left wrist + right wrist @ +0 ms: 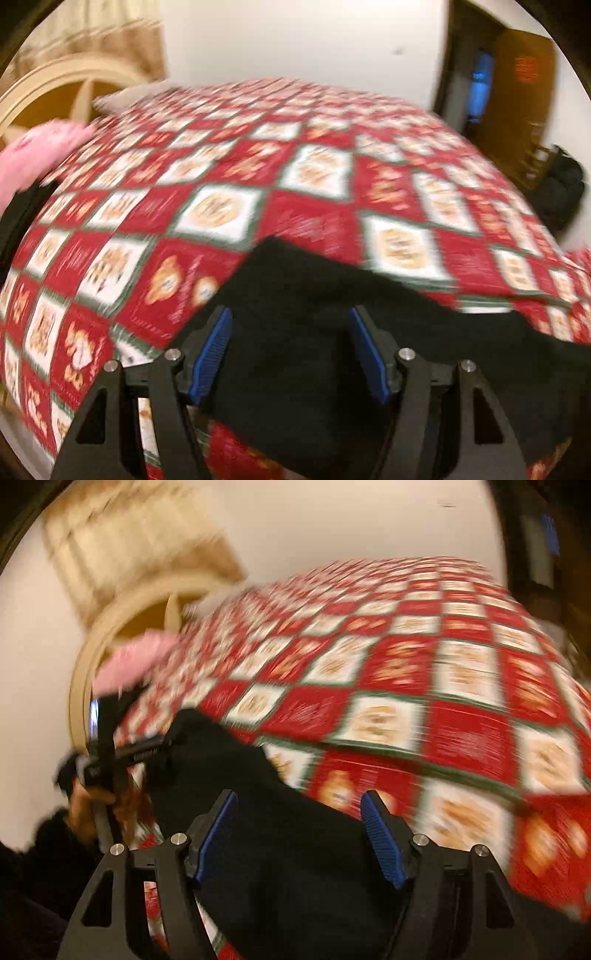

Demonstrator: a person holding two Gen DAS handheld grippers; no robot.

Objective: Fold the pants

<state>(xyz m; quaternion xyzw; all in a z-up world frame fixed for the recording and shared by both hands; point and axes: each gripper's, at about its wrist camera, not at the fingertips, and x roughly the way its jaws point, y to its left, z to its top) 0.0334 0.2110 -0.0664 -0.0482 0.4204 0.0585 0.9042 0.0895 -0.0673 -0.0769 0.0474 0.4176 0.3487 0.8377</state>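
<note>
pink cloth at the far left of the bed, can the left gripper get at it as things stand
Probably yes: the left gripper stands open over the black pants, and only bare bedspread lies between it and the pink cloth.

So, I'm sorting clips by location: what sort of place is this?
Probably a bedroom at home: black pants lie on a bed's red patchwork quilt, with a pink pillow by a curved headboard.

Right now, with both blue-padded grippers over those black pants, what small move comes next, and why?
Probably lower both and pinch an edge. The left gripper and right gripper both stand open above the black fabric pants, gripping nothing, and the pants lie rumpled on the red-and-white patterned bedspread.
</note>
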